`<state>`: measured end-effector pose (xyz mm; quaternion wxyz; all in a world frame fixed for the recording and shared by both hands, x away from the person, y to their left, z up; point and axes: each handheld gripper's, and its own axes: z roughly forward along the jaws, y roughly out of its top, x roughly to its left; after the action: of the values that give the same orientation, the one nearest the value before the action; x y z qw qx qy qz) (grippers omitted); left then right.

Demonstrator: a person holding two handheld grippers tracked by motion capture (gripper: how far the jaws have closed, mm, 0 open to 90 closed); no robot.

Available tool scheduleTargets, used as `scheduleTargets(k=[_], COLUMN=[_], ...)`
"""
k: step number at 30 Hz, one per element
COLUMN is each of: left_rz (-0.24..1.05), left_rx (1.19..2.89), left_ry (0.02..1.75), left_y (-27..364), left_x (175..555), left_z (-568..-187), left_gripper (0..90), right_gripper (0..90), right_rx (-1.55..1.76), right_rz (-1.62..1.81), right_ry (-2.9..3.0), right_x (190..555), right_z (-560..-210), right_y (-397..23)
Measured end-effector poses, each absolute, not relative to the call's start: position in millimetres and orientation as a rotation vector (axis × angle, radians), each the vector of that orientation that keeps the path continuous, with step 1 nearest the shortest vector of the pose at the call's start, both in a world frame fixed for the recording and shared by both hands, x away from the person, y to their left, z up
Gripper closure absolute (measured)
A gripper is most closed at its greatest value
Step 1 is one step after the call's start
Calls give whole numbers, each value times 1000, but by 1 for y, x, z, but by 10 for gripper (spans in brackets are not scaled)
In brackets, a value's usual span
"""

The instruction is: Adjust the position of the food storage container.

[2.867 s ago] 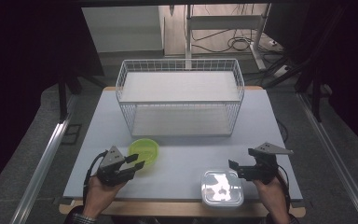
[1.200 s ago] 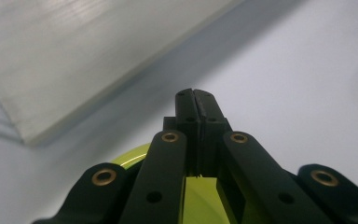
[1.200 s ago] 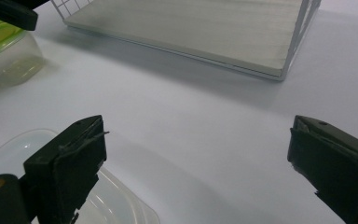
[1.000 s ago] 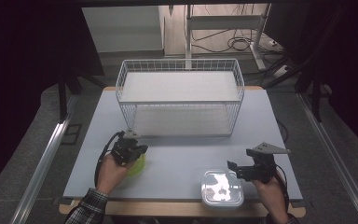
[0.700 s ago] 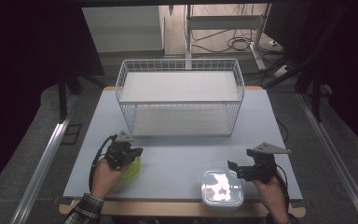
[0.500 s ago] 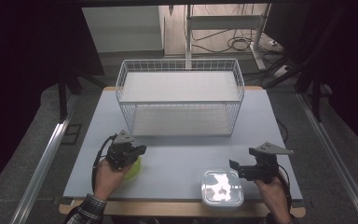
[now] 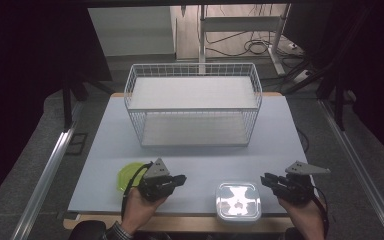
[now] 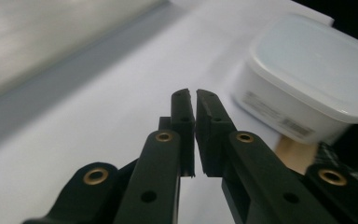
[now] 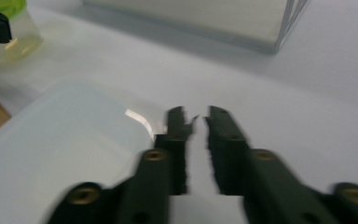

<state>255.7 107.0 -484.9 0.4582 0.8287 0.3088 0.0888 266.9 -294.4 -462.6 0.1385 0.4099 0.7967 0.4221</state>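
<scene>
Left gripper (image 7: 179, 179): jaws nearly together, empty, left of white lidded container (image 7: 238, 201). Right gripper (image 7: 266, 181): jaws just closing to a narrow gap, empty, right of container. Green-lidded cup (image 7: 128, 175): farther left. Wire basket (image 7: 193, 111): behind.

Two black claws (image 7: 182, 180) (image 7: 264, 179) with brass-ringed screw holes, grey three-cornered top plates, trailing black cables.

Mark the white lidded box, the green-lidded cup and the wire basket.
White box (image 7: 238, 201), high view, middle of its lid.
Green-lidded cup (image 7: 128, 174), high view, bare part of the green lid.
Wire basket (image 7: 194, 109), high view, front top rim.
</scene>
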Motion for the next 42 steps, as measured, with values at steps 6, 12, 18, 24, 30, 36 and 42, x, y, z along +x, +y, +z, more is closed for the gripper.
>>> scheduleTargets(k=[6,12,18,24,30,36,42], left_rz=[181,97,70,94,105,139,175], left_rx=[2114,2146,2155,2166,2153,2145,2136], left_ry=[703,674,659,694,748,798,849], left_y=[80,58,43,42,50,54,62], left_x=[247,237,232,233,239,246,258], left_z=[-499,-514,-518,-519,-517,-516,-515], left_gripper=[898,898,898,898,898,899,899], right_gripper=[900,900,900,900,900,900,900], right_rx=[1216,1209,1192,1158,1160,1158,1162], right_rz=[1140,1098,1067,1076,1068,1048,1070], right_ry=[2417,2506,2550,2550,2550,2540,2535], right_x=[248,237,233,235,243,248,259], right_z=[-473,-480,-486,-483,-485,-488,-491], right_y=[-296,-294,-288,-273,-262,-253,-245])
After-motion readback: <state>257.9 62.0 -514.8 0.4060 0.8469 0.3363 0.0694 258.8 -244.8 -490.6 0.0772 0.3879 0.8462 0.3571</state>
